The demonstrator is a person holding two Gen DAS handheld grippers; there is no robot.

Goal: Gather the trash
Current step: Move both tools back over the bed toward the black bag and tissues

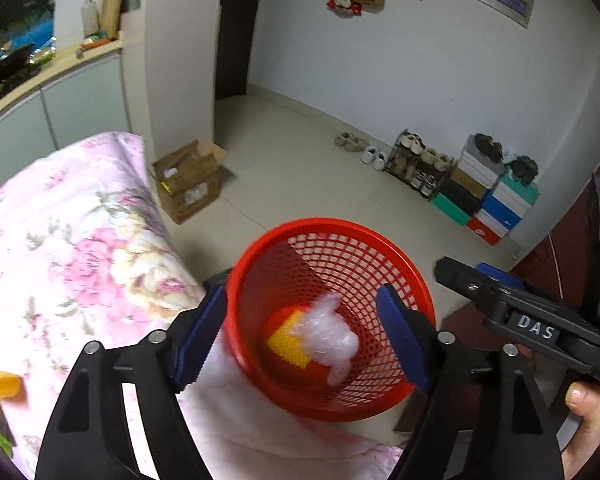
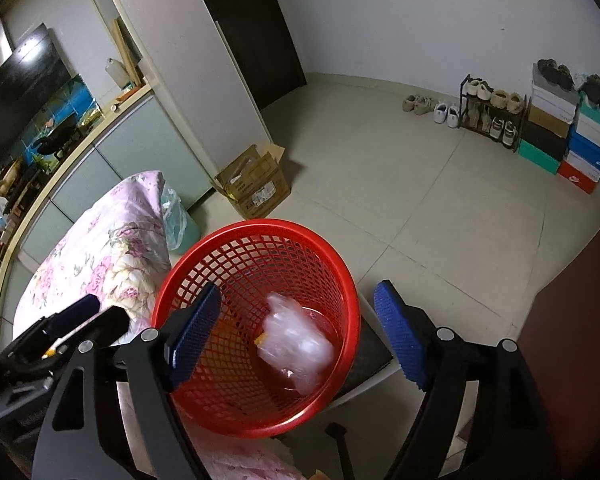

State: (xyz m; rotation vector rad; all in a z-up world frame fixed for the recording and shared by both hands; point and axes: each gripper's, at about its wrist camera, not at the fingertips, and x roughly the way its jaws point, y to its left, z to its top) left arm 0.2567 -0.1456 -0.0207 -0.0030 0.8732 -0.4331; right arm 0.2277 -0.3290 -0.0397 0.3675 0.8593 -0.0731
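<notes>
Jaws on both the left gripper (image 1: 300,340) and right gripper (image 2: 296,336) stand released, empty, above the red basket (image 1: 380,236). Inside lie a crumpled plastic wad (image 1: 332,336) and a yellow piece (image 1: 286,346): light, soft, likely slippery; pinch the wad's bulk. Basket sits just right of the floral bedding (image 1: 60,240); open floor (image 1: 300,168) lies far and right.

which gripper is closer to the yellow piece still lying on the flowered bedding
Left. The yellow piece lies on the bedding just left of the open left gripper; the open right gripper sits beyond the red basket.
</notes>
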